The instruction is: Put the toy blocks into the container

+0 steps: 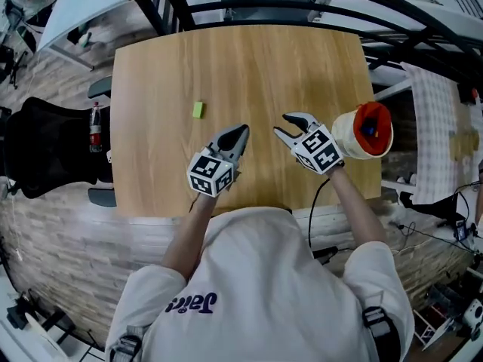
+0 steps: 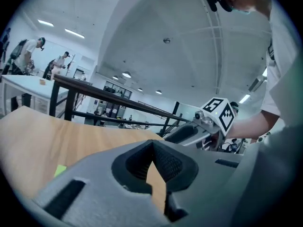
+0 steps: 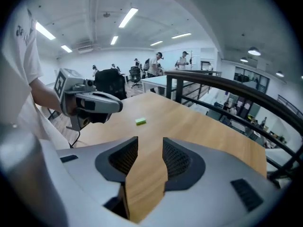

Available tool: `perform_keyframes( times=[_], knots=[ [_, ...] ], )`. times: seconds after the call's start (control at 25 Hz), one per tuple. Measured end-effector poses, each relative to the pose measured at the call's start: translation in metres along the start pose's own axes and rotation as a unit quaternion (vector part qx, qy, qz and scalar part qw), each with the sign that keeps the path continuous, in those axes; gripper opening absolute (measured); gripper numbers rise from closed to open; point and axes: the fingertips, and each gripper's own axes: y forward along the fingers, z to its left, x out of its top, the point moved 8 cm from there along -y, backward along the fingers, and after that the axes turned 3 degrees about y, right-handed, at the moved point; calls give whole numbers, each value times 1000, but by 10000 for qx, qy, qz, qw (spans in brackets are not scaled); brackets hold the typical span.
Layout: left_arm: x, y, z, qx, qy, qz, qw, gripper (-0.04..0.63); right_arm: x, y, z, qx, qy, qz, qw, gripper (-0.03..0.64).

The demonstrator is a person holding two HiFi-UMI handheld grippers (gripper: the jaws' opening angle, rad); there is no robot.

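A single green block (image 1: 198, 109) lay on the wooden table (image 1: 264, 59), well apart from the white, red-lined container (image 1: 355, 143) at the table's right edge. Only the head view showed that container, its mouth tipped toward the camera with something dark blue inside, too small to identify; whether it rested on the tabletop could not be told.

The left gripper (image 1: 241, 130) hovered near the middle of the table, right of the block, and its own view showed the jaw tips drawn together with nothing between them. The right gripper (image 1: 289, 124), between it and the container, had its jaws parted over bare wood and carried nothing. The right gripper view showed the block beyond the jaws, beside the left gripper. The left gripper view caught only a green sliver at its lower left.

A black railing (image 1: 302, 10) ran behind the table and a black chair (image 1: 45, 153) stood to its left. The gripper views added a lit workroom with several people standing at distant tables.
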Motion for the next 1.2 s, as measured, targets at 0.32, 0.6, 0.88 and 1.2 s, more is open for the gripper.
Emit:
perform_keyframes(
  times=[0.32, 0.6, 0.88, 1.2],
  knots=[
    [-15, -69, 56, 1127, -156, -103, 9934, 6, 25, 130, 39, 1047, 55, 319, 9940, 155],
    [-34, -104, 91, 1752, -335, -14, 9840, 6, 46, 225, 65, 1351, -392, 654, 9879, 166],
    [-51, -113, 111, 2014, -528, 101, 9780, 6, 49, 289, 71, 1156, -876, 1010, 9843, 239],
    [-55, -117, 124, 2038, -603, 146, 9770, 6, 55, 327, 65, 981, -1469, 1370, 9747, 276]
  ],
)
